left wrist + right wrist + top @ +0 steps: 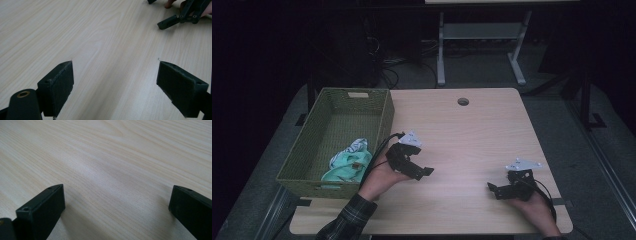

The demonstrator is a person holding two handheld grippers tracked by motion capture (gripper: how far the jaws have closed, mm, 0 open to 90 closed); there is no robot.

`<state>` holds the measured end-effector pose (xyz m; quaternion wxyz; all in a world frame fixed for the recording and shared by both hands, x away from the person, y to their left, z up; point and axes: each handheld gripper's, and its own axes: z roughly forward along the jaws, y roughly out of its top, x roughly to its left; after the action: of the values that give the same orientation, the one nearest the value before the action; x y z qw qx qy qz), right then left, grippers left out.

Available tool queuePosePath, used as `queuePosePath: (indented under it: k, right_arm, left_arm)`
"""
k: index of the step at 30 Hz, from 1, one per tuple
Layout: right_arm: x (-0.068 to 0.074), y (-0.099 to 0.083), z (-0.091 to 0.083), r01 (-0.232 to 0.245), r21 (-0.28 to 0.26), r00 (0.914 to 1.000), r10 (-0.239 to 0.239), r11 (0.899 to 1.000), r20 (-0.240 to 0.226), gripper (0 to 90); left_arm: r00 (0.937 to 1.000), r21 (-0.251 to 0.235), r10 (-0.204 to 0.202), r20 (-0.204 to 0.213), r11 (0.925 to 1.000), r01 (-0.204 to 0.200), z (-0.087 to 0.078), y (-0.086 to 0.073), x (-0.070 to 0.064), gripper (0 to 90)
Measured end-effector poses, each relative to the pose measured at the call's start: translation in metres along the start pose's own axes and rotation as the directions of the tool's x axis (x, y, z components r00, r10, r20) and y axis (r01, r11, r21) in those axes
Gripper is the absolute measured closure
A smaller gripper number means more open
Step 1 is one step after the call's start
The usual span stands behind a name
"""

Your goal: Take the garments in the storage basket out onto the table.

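Woven green basket (379, 112) sits at the left edge of the wooden table (472, 130), left of centre in the high view. Inside it, at the lower end near the front wall: 1 bundle of crumpled cloth (346, 164), mint green with a white patterned piece on top. Rest of the basket floor is bare weave.

Left gripper (424, 172) is held just right of the basket's lower right corner, above the table, close to the cloth but outside the basket wall. Its jaws stand wide apart with nothing between them; in the left gripper view (115, 82) only bare wood grain lies in the gap.

Right gripper (493, 189) is at the lower right of the high view, low over the table near the front edge, well apart from the basket. Jaws also spread wide, holding nothing; the right gripper view (117, 202) shows plain tabletop between them. It also appears at the upper right of the left gripper view (180, 18).

The 2 grippers face each other across open tabletop. Table centre and far half are open wood, with 1 round cable hole (463, 101) near the far edge.
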<state>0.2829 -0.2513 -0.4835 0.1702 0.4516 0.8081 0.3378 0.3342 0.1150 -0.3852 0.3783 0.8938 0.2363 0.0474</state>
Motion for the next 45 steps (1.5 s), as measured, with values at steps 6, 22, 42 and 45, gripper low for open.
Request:
queuePosePath:
  k: [6,22,42,45]
  right_arm:
    - [0.000,0.000,0.000,0.002,-0.001,1.0000,-0.002,1.000,0.000,0.0]
    - [0.000,0.000,0.000,0.002,-0.001,1.0000,-0.002,1.000,0.000,0.0]
    - [0.000,0.000,0.000,0.001,0.000,1.0000,-0.001,1.000,0.000,0.0]
    - [0.000,0.000,0.000,0.001,0.000,1.0000,-0.001,1.000,0.000,0.0]
  left_arm:
    - [1.0000,-0.008,0.000,0.000,1.0000,0.000,-0.006,0.004,0.004,13.5]
    - [0.9997,-0.018,0.003,-0.024,0.9998,-0.004,-0.025,0.009,0.017,13.9]
    - [0.9983,-0.022,-0.022,-0.054,0.9995,0.021,-0.046,0.005,0.029,14.5]
    - [0.9979,-0.026,-0.036,-0.055,0.9991,0.034,-0.050,0.003,0.031,15.6]
